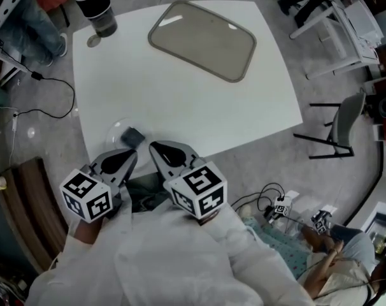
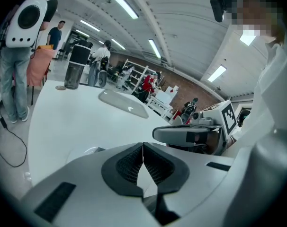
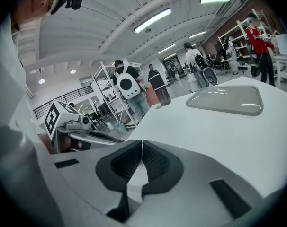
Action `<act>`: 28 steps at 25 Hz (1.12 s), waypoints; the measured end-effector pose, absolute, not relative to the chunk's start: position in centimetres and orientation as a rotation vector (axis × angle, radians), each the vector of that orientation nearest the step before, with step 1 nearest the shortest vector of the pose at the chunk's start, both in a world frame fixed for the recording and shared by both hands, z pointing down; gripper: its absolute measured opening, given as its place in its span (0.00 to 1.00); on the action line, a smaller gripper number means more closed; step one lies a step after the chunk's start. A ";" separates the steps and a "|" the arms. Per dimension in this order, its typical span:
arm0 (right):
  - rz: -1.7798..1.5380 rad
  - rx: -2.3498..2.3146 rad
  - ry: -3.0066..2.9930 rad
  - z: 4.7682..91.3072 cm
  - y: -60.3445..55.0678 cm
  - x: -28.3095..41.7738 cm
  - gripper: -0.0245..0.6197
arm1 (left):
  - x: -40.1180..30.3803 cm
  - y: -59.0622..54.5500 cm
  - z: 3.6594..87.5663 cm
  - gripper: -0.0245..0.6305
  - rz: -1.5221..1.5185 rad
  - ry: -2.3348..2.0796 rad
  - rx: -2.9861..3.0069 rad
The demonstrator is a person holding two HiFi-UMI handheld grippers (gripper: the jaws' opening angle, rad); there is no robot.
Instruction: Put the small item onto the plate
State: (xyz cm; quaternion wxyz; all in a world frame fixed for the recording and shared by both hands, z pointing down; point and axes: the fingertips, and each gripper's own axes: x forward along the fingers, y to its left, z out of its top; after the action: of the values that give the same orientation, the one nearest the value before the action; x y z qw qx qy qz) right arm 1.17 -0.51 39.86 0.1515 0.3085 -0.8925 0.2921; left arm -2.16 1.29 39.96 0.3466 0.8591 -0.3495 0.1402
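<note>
The small item, a dark blocky piece, is lying on the white table close to its near edge. It is sitting on or against a faint clear round shape whose nature cannot be told. The left gripper is hovering just short of the item, tip pointing at it, and its own view shows the jaws pressed together with nothing between them. The right gripper is standing just beside the left one, likewise closed and empty. The plate, taken to be the grey rounded tray, is resting well apart at the far side of the table. A black tumbler is occupying the far left corner.

Assessment: the pickup is not yet begun, and the step in hand is the approach and grasp.

- The nearer gripper, the left, is needing to open its jaws before advancing; closed as they are, they would only push the item.
- The jaws should be straddling the item's narrower sides and coming down to table level, since the piece is low.
- The clear shape beneath may be letting the item slide, so a slow, square closure is advisable.
- The right gripper is best keeping aside, leaving the path to the plate free.
</note>
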 end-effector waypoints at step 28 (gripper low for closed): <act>0.965 0.928 -2.408 43.6 1.0 -0.6 0.06 | -7.3 0.7 43.7 0.05 0.394 -0.969 2.103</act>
State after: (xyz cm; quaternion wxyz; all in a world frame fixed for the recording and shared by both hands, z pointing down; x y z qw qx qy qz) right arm -0.64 1.05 43.56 0.1920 0.3305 -0.8577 0.3439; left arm -7.30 0.66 43.69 0.3861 0.8260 -0.3805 0.1546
